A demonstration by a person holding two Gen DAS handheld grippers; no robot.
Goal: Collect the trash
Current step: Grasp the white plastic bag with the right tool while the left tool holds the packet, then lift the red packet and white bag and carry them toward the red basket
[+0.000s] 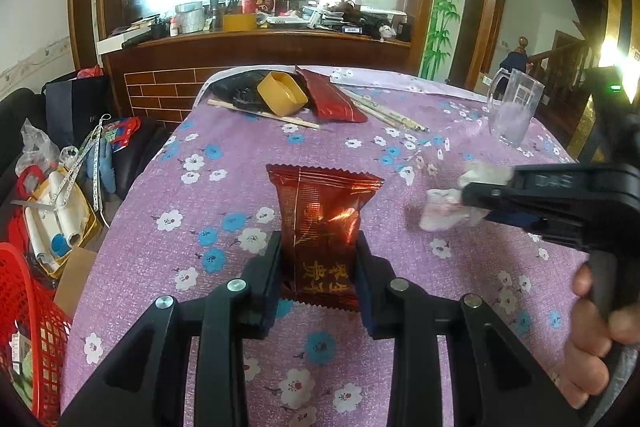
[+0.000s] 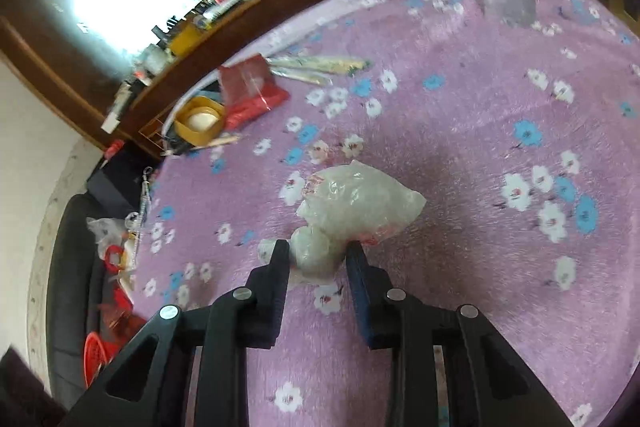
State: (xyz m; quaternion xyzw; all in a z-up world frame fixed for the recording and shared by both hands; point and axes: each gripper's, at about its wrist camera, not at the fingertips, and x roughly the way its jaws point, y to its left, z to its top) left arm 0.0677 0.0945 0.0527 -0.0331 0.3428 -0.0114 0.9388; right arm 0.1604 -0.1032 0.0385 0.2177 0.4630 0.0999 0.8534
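A red-brown foil snack wrapper (image 1: 320,195) sticks out forward over the purple flowered tablecloth (image 1: 224,211). My left gripper (image 1: 318,243) is shut on its near end. To its right, my right gripper (image 1: 464,193) comes in from the side, held by a person's hand (image 1: 596,339), and clamps a crumpled whitish plastic bag (image 1: 440,213). In the right wrist view the same plastic bag (image 2: 360,199) bulges beyond the fingers, and my right gripper (image 2: 318,253) pinches its narrow near end just above the cloth.
At the table's far side lie a yellow container (image 1: 282,93), a dark red packet (image 1: 332,97), wrapped chopsticks (image 1: 384,113) and black trash. A clear glass mug (image 1: 514,107) stands at the far right. A red mesh basket (image 1: 32,327) and clutter sit beside the table's left edge.
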